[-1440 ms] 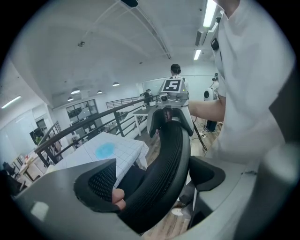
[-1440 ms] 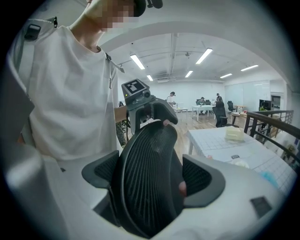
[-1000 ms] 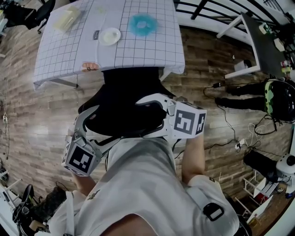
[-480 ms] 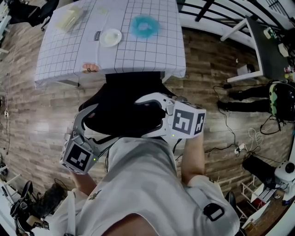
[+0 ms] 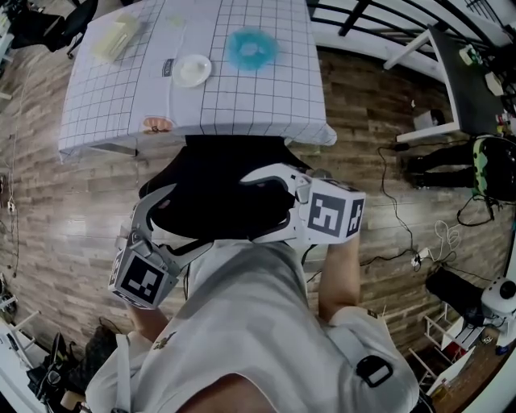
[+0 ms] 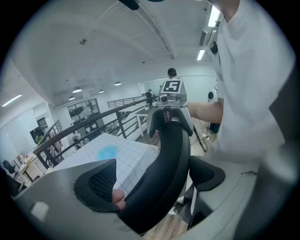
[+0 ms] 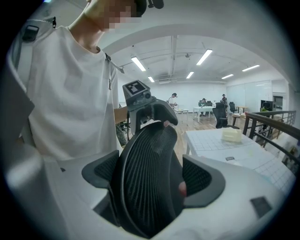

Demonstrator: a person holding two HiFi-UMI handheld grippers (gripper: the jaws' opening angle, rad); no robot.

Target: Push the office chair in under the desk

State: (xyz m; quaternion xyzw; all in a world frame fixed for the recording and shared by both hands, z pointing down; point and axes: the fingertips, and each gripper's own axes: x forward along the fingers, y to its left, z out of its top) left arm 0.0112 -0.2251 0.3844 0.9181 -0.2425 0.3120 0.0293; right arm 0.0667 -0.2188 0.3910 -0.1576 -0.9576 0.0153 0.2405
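The black office chair (image 5: 211, 187) stands at the near edge of the desk (image 5: 121, 97), which wears a white grid cloth; the chair's front lies under the overhang. My left gripper (image 5: 171, 219) clasps the left edge of the mesh backrest (image 6: 164, 173), and my right gripper (image 5: 263, 203) clasps its right edge. In the left gripper view my left gripper (image 6: 154, 180) has the backrest between both pads. The right gripper view shows my right gripper (image 7: 150, 176) shut the same way on the backrest (image 7: 145, 183). The chair's base is hidden.
On the desk lie a white plate (image 5: 192, 68), a blue fluffy thing (image 5: 251, 47), a pale yellow box (image 5: 117, 36) and a small pink item (image 5: 157, 123). To the right are a black table (image 5: 468, 81) and floor cables (image 5: 403, 210). A railing (image 5: 363, 12) runs behind the desk.
The desk's near edge now sits lower in the head view, closer to both grippers, so less of the chair seat shows. Both grippers keep their hold on the backrest.
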